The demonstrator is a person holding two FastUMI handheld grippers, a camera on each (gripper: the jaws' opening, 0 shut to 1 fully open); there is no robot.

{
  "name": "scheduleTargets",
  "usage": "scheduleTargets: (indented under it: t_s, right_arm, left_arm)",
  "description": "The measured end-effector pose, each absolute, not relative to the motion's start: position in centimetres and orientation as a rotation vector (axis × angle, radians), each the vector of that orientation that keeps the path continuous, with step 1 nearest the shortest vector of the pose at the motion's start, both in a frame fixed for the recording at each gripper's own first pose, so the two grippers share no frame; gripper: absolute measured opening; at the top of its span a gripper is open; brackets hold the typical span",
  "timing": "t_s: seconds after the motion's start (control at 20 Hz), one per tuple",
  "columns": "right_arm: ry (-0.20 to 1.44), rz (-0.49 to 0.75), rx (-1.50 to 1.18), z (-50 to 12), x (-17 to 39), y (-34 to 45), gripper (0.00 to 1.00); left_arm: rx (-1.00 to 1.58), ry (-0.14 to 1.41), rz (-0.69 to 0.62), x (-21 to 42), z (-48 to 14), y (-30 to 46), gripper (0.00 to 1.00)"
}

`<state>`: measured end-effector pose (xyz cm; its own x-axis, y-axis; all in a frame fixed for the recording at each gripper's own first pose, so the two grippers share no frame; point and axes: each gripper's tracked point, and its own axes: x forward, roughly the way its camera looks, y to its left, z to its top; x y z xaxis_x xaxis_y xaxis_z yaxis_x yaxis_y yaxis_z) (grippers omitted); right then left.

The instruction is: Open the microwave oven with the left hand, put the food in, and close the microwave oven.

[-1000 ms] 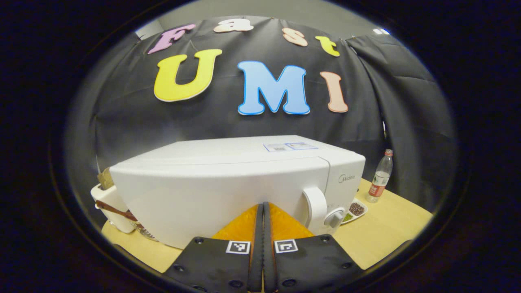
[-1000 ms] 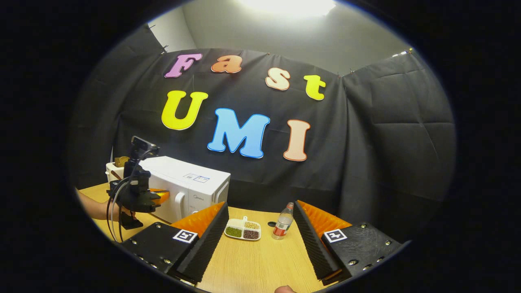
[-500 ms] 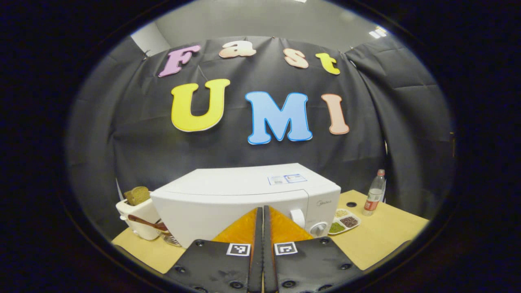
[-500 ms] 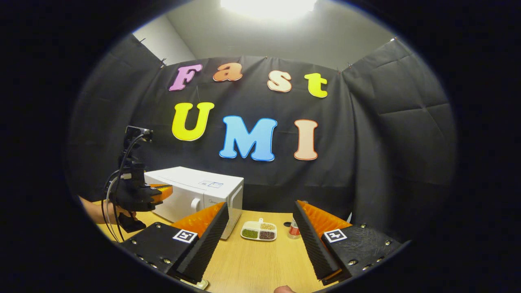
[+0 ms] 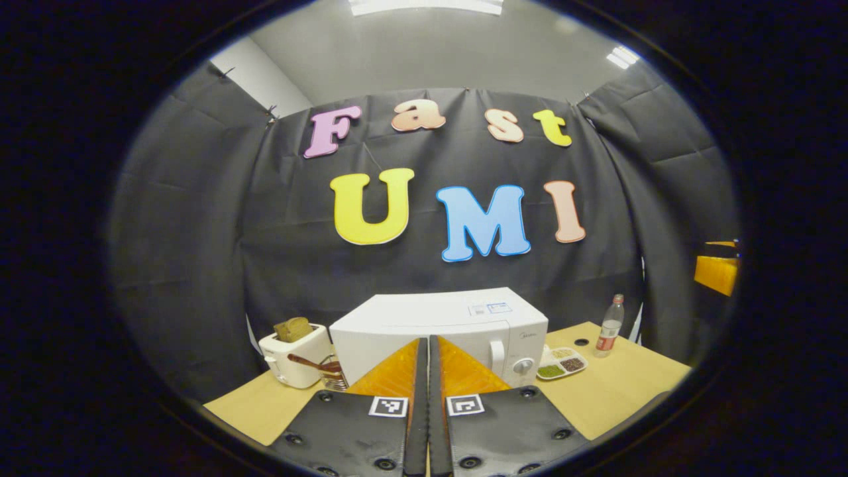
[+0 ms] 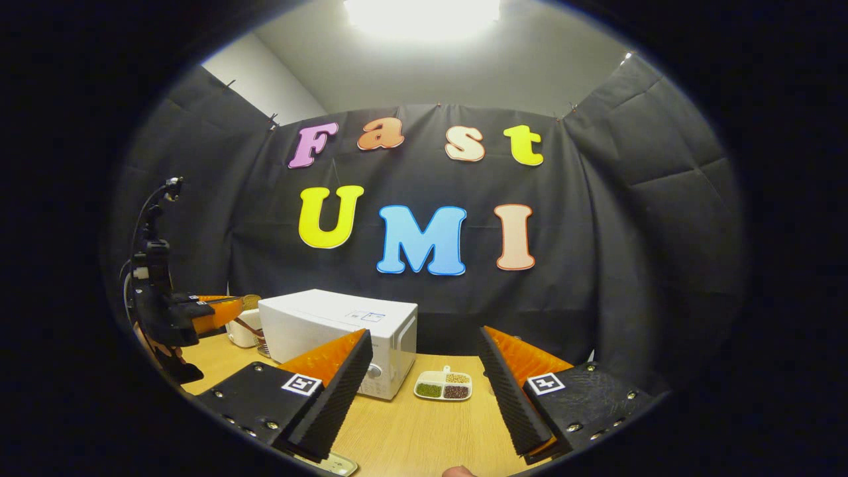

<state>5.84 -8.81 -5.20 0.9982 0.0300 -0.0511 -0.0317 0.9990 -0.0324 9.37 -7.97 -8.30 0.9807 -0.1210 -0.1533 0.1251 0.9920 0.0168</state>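
Two hand-held grippers are in play, and you've got them both well back from the microwave oven [image 5: 440,328], which sits on the tabletop [image 5: 616,377] with its door shut, handle and dial on its right side. Your left hand-held gripper [image 5: 428,371] has its fingers pressed together with nothing between them, pointed straight at the oven's front in the left gripper view. In the right gripper view you can see that left hand-held gripper [image 6: 222,310] off at the left edge, held in the air apart from the oven. Your right hand-held gripper [image 6: 424,368] is spread wide and empty, and between its fingers sits the food tray [image 6: 443,385], a white divided dish with green, tan and dark fillings, resting on the tabletop just right of the oven. In the left gripper view the tray [image 5: 560,364] lies beside the oven's right corner, with a bottle [image 5: 608,326] standing a little farther right. To the oven's left you have a white toaster [image 5: 295,353] with bread [image 5: 293,328] poking out of the top, and a small object with a brown handle between toaster and oven.
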Motion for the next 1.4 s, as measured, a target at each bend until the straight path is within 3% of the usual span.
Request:
scheduleTargets:
  t_s: [0.05,0.35,0.6,1.4]
  right_arm:
    - [0.047,0.025,-0.035,-5.1,5.8,-8.6,0.97]
    - [0.031,-0.017,-0.014,-4.6,4.3,-6.9,0.97]
    - [0.029,-0.03,-0.005,-4.6,2.7,-5.1,0.97]
    - [-0.03,-0.016,-0.012,-1.9,1.7,-3.1,0.97]
  left_arm:
    - [0.026,0.149,-0.113,8.7,-7.9,-7.2,0.07]
    - [0.02,0.131,-0.099,4.3,-5.3,-3.6,0.1]
    - [0.019,0.077,-0.093,1.0,-3.5,-1.9,0.98]
    - [-0.007,0.023,-0.077,-1.8,-1.5,0.2,0.98]
